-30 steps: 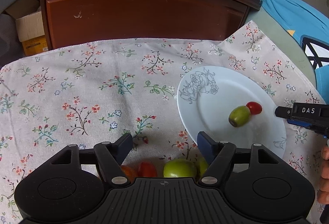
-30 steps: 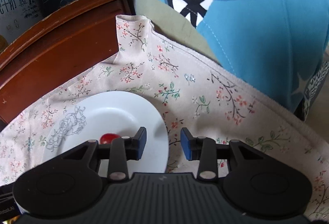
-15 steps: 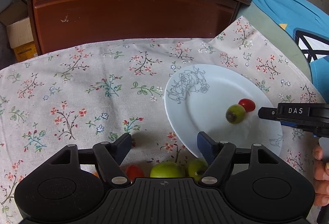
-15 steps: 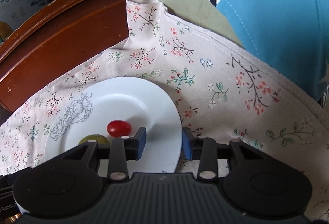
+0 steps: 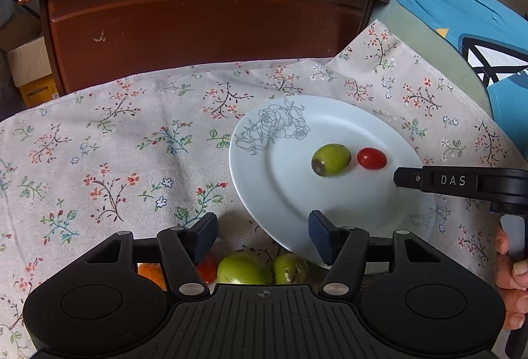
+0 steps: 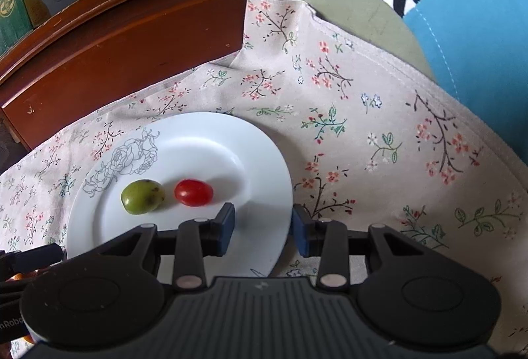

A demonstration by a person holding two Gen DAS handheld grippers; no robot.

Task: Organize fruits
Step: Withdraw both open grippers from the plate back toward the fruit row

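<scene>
plate [image 6: 204, 141]: white, rose print; holds green fruit [image 6: 143, 196] and red cherry tomato [image 6: 193, 192] side by side, long axes roughly along the near rim
cloth [image 5: 109, 141]: near edge has two green fruits [image 5: 244, 268], another red tomato [image 5: 207, 269], something orange [image 5: 150, 273]
left gripper [image 5: 262, 235]: jaws closing, nothing gripped; above the loose fruits
right gripper [image 6: 262, 227]: jaws narrow, empty; over plate's near rim

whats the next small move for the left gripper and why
Probably ease the left gripper down over the large green fruit on the cloth. Its jaws are closing with nothing between the pads yet. The plate holds only a green fruit and a red tomato.
</scene>
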